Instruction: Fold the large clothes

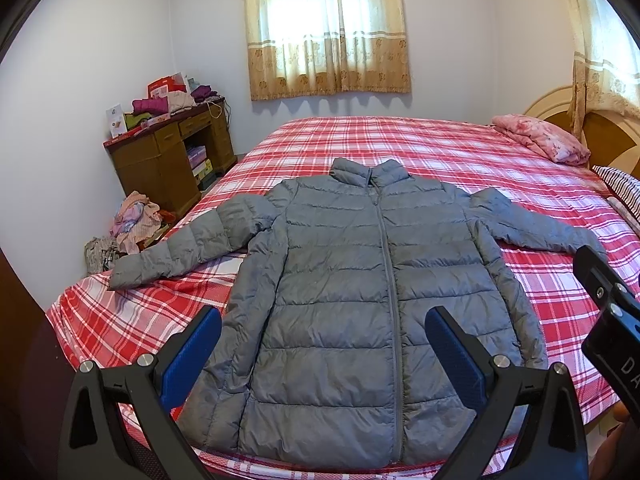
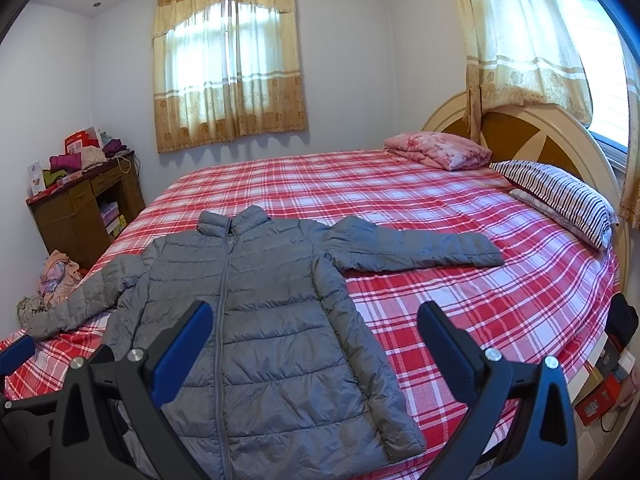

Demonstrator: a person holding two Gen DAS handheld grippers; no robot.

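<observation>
A grey puffer jacket (image 1: 344, 288) lies flat and zipped on the red plaid bed (image 1: 400, 148), collar away from me, both sleeves spread out sideways. It also shows in the right wrist view (image 2: 256, 320). My left gripper (image 1: 322, 344) is open and empty, hovering above the jacket's lower hem. My right gripper (image 2: 316, 340) is open and empty, above the jacket's lower right side; its body shows at the right edge of the left wrist view (image 1: 612, 320). A left gripper's blue fingertip (image 2: 16, 354) shows at the left edge of the right wrist view.
A pink folded quilt (image 2: 438, 150) and a striped pillow (image 2: 560, 196) lie near the headboard (image 2: 532, 136). A wooden desk (image 1: 172, 156) piled with clothes stands left of the bed, with a heap of clothes (image 1: 136, 220) on the floor. Boxes (image 2: 604, 392) sit at the right bedside.
</observation>
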